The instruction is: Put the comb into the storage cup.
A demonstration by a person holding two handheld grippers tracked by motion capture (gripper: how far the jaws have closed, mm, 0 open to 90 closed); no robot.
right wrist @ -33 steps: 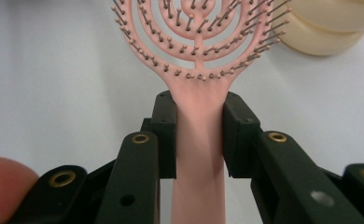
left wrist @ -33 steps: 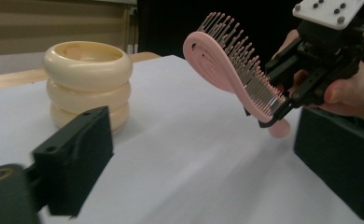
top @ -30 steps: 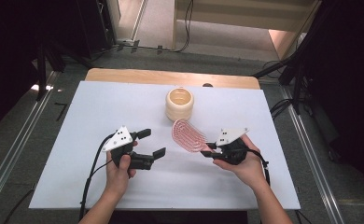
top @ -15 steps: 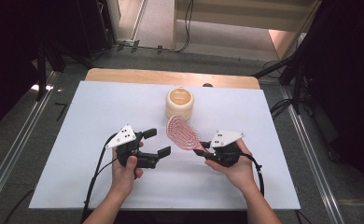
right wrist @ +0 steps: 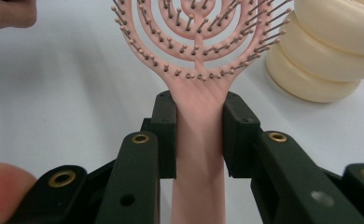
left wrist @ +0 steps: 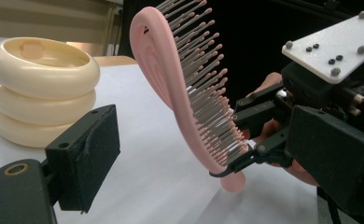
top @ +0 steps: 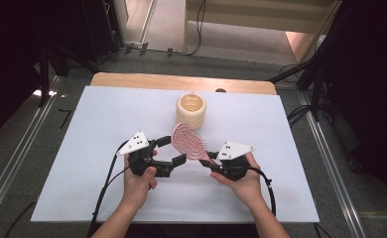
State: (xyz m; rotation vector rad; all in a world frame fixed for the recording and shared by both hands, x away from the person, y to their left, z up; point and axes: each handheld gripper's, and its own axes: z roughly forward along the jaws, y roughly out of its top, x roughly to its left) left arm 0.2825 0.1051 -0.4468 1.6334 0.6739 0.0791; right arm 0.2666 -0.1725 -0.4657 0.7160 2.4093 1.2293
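no writing can be read. the pink hairbrush (right wrist: 199, 135) is clamped at its handle by the right gripper (top: 212, 161); the left gripper (top: 173, 151) is held open just left of it, the cream ringed container (top: 191, 110) beyond, white table (top: 92, 129) free on the left.

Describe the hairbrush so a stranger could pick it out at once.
Start at the white table and find the cream ribbed cup standing near its far middle. Just in front of it, the right gripper clamps a handle. That is the hairbrush: pink, with an open head of curved ribs and ball-tipped bristles, the only pink thing there.
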